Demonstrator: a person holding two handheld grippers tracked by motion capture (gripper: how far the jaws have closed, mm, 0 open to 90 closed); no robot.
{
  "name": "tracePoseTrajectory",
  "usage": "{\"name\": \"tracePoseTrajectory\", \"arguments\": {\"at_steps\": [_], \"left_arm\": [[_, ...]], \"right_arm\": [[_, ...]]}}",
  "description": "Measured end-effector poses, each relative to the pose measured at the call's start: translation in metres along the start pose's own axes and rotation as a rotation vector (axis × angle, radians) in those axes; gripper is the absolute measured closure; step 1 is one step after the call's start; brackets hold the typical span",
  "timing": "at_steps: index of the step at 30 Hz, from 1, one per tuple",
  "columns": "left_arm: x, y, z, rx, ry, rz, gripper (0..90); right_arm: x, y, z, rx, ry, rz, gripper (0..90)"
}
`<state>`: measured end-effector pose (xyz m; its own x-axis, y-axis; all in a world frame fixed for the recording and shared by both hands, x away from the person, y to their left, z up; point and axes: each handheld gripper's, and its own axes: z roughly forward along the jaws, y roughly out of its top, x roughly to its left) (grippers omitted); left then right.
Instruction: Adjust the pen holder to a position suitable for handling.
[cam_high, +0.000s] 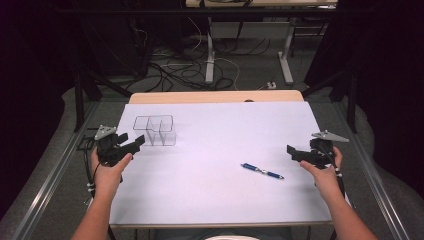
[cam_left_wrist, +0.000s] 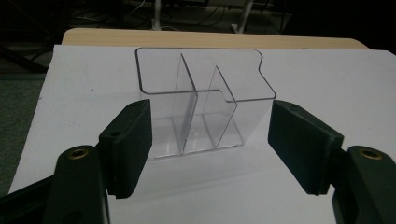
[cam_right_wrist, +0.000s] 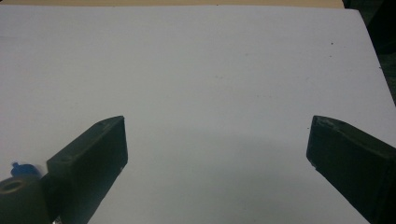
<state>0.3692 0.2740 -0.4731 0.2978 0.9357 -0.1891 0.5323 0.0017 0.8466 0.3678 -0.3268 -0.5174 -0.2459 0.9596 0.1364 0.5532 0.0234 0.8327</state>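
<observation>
A clear plastic organizer (cam_high: 156, 130) with upright dividers stands on the white table at the back left. My left gripper (cam_high: 134, 144) hovers just left of it, jaws open and pointing at it; in the left gripper view the organizer (cam_left_wrist: 205, 100) sits a little beyond the open jaws, untouched. A blue pen (cam_high: 262, 171) lies flat on the table right of centre. My right gripper (cam_high: 292, 151) is held at the right edge, open and empty, to the right of the pen. In the right gripper view the pen's blue tip (cam_right_wrist: 19, 166) peeks out at the lower left.
The white table top (cam_high: 225, 140) has a wooden strip (cam_high: 215, 96) along its far edge. Beyond it are table legs and cables on the floor (cam_high: 200, 65). Metal rails run along both sides of the table.
</observation>
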Motion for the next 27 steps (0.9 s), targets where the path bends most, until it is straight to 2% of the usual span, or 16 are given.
{"name": "tracePoseTrajectory", "arguments": {"at_steps": [3, 6, 7, 8, 9, 10, 11, 12, 15, 16, 18, 21, 27], "left_arm": [[0.001, 0.007, 0.002, -0.006, 0.003, -0.009, 35.7], [0.006, 0.016, 0.005, -0.011, 0.003, -0.047, 39.0], [0.006, 0.016, 0.005, -0.011, 0.003, -0.047, 40.4], [0.008, 0.02, 0.007, -0.005, 0.001, -0.081, 43.5], [0.008, 0.02, 0.007, -0.005, 0.001, -0.081, 45.5], [0.01, 0.023, 0.008, 0.005, -0.007, -0.096, 49.0], [0.013, 0.027, 0.009, 0.014, -0.012, -0.131, 51.4], [0.014, 0.029, 0.011, 0.016, -0.015, -0.138, 55.1], [0.017, 0.032, 0.013, 0.022, -0.013, -0.146, 62.6], [0.02, 0.036, 0.016, 0.025, 0.005, -0.15, 65.2], [0.023, 0.038, 0.018, 0.031, 0.012, -0.158, 71.0], [0.03, 0.04, 0.022, 0.024, 0.0, -0.182, 79.0], [0.041, 0.039, 0.029, 0.037, 0.022, -0.185, 89.9]], "right_arm": [[0.0, 0.0, 0.0, -0.002, 0.0, -0.005, 6.1], [0.0, -0.002, 0.0, -0.002, -0.002, -0.008, 6.6], [-0.001, -0.002, -0.001, 0.0, 0.0, -0.013, 6.6], [-0.001, -0.002, -0.001, -0.001, -0.001, -0.008, 6.7], [-0.001, -0.002, -0.002, -0.001, -0.004, -0.006, 6.8], [-0.001, -0.002, -0.002, 0.0, -0.008, -0.007, 6.8], [-0.001, -0.003, -0.002, -0.003, -0.011, -0.003, 6.8], [-0.002, -0.003, -0.002, 0.001, -0.011, -0.007, 6.9], [-0.004, -0.004, -0.003, 0.002, -0.011, 0.003, 7.0], [-0.004, -0.005, -0.003, 0.005, -0.012, 0.014, 7.0], [-0.004, -0.005, -0.004, 0.005, -0.015, 0.014, 7.2], [-0.006, -0.006, -0.004, 0.007, -0.015, 0.007, 7.5], [-0.006, -0.007, -0.003, 0.011, -0.014, 0.02, 8.0]]}}
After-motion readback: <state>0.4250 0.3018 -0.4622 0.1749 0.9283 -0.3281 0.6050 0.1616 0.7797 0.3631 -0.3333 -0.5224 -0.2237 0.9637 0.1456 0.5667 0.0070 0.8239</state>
